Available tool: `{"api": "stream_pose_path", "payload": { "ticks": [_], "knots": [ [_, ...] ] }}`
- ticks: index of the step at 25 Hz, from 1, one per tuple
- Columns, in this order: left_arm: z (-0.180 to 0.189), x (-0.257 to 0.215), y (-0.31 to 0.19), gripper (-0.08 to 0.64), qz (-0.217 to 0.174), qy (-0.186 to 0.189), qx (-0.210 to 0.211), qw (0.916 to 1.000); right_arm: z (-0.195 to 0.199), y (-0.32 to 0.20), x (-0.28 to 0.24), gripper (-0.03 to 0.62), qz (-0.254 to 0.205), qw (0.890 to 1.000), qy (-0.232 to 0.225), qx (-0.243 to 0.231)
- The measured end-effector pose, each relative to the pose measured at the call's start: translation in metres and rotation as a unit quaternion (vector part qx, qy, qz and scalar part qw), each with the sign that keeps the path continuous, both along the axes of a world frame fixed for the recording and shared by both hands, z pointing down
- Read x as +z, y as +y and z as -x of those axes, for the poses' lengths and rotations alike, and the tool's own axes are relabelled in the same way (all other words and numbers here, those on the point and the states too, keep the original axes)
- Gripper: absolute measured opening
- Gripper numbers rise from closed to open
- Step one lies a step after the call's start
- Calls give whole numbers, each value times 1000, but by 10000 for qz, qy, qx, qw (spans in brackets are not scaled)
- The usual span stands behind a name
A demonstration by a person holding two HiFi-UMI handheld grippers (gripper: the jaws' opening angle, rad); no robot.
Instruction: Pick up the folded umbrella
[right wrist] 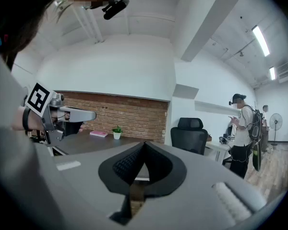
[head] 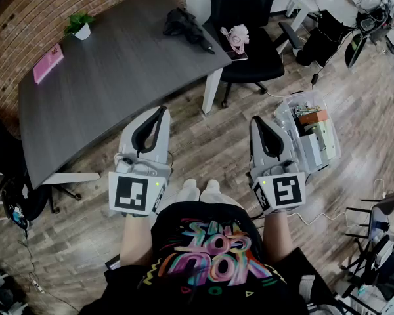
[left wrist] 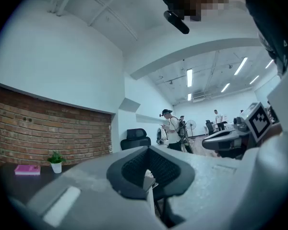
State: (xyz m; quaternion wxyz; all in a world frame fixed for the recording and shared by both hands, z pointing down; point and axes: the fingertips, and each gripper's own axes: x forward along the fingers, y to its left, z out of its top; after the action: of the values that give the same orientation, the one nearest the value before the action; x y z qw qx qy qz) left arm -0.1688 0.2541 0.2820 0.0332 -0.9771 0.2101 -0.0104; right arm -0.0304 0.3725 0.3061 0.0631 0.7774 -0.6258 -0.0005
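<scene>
wood-floored room, dark table (head: pixel 105 77) by a brick wall. the folded umbrella (head: pixel 187 26) lies near the table's far edge, a black lump with its details unclear. left gripper (head: pixel 161 111) and right gripper (head: pixel 257 121) hover well apart from it, both clenched on nothing.

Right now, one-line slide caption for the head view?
Shut and empty, left claw and right claw hover short of the grey table; folded umbrella lies untouched near its far edge.

Bright ceiling strip lights (left wrist: pixel 189 75); fisheye edges curve, corners dark.
</scene>
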Motion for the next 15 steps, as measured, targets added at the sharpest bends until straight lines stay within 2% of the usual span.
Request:
{"api": "stream_pose_path", "payload": {
  "ticks": [8, 15],
  "knots": [
    [-9, -5, -3, 2, -224, 17, -120, 9997, -12, 1, -1, -2, -58, 9999, -64, -60],
    [-9, 14, 11, 2, -8, -75, -487, 9988, -26, 9, 12, -2, -150, 9991, -273, -285]
  ]
}}
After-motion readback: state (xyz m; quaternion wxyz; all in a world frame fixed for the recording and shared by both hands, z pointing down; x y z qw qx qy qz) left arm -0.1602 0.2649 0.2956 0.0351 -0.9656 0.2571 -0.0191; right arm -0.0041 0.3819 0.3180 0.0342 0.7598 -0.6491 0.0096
